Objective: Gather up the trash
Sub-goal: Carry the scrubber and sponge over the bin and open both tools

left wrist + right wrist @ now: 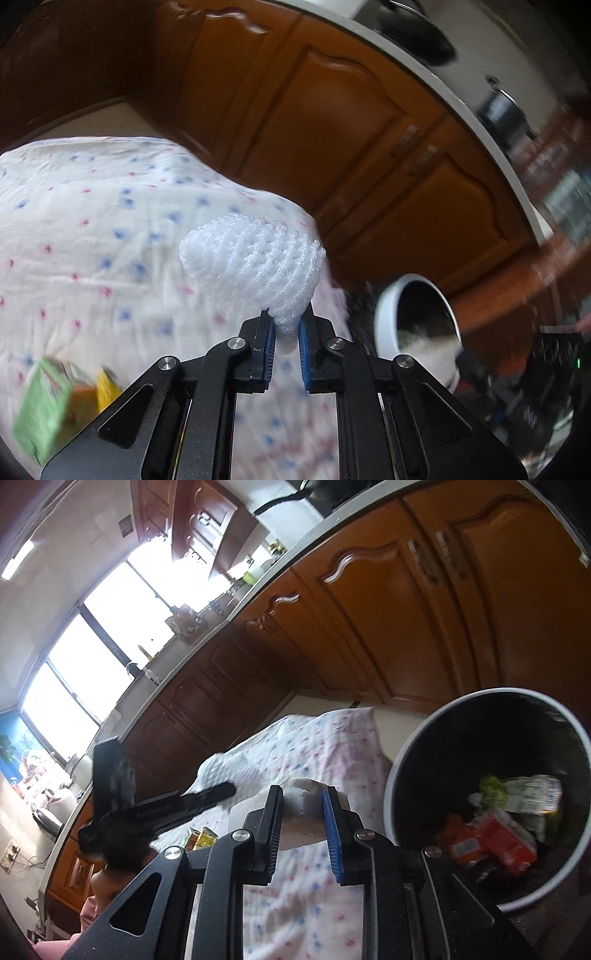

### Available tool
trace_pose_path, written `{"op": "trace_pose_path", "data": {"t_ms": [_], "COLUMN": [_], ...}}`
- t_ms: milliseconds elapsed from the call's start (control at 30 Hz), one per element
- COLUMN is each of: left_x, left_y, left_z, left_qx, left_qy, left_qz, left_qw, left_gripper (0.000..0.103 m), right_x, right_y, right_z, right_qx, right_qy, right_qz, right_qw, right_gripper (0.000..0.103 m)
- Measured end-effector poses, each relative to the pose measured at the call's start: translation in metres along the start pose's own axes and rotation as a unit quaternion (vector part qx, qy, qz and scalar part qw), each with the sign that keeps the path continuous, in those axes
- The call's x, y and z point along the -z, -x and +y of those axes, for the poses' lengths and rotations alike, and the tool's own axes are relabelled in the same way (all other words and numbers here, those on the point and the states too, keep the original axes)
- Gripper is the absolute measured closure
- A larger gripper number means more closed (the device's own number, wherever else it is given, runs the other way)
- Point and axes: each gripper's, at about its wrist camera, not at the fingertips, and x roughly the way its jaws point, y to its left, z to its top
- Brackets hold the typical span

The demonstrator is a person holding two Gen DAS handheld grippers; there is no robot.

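My left gripper (286, 323) is shut on the narrow end of a white foam fruit net (255, 269), which stands up above the jaws over the flowered cloth (92, 240). My right gripper (303, 799) is shut on a white wad of paper (301, 801) over the same cloth (317, 749). The round trash bin (397, 768) lies just right of it, white-rimmed and dark inside, holding red and green wrappers (506, 842). The left wrist view shows the bin (384, 314) to the right of the net. The right wrist view shows the left gripper (225, 790) at left with the net (218, 771).
A green carton (40, 402) and a yellow packet (105, 387) lie on the cloth at lower left, seen again as packets (201, 838) in the right wrist view. Orange-brown cabinet doors (332, 129) and a counter edge run behind. A person's arm (99, 890) is at lower left.
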Motion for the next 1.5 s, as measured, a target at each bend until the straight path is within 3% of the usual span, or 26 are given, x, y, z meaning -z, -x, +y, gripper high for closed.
{"op": "trace_pose_path", "data": {"t_ms": [200, 600, 933, 1233, 1300, 1400, 1467, 1500], "left_x": [0.03, 0.063, 0.07, 0.065, 0.065, 0.067, 0.068, 0.07], "left_y": [0.007, -0.004, -0.039, -0.075, -0.082, -0.089, -0.09, -0.089], "left_z": [-0.047, -0.15, -0.189, -0.2, -0.197, -0.19, -0.184, -0.18], "left_qx": [0.04, 0.095, 0.11, 0.099, 0.094, 0.092, 0.086, 0.087], "left_qy": [-0.058, -0.168, -0.193, -0.189, -0.182, -0.168, -0.161, -0.158], "left_qz": [0.025, 0.069, 0.115, 0.141, 0.146, 0.157, 0.16, 0.159], "left_qw": [0.9972, 0.9788, 0.9682, 0.9668, 0.9679, 0.969, 0.9702, 0.9706], "left_gripper": [0.094, 0.093, 0.093, 0.092, 0.09, 0.072, 0.054, 0.053], "right_x": [0.003, 0.003, -0.009, -0.016, -0.017, -0.019, -0.017, -0.016], "right_y": [0.042, 0.097, 0.091, 0.073, 0.069, 0.064, 0.064, 0.064], "right_z": [-0.027, -0.075, -0.091, -0.1, -0.102, -0.107, -0.111, -0.112], "right_qx": [0.032, 0.091, 0.13, 0.157, 0.158, 0.148, 0.144, 0.144], "right_qy": [-0.016, -0.039, -0.032, -0.021, -0.023, -0.036, -0.046, -0.047], "right_qz": [-0.025, -0.063, -0.063, -0.052, -0.049, -0.045, -0.044, -0.044], "right_qw": [0.999, 0.993, 0.989, 0.986, 0.986, 0.987, 0.988, 0.987], "right_gripper": [0.081, 0.081, 0.081, 0.081, 0.078, 0.075, 0.071, 0.07]}}
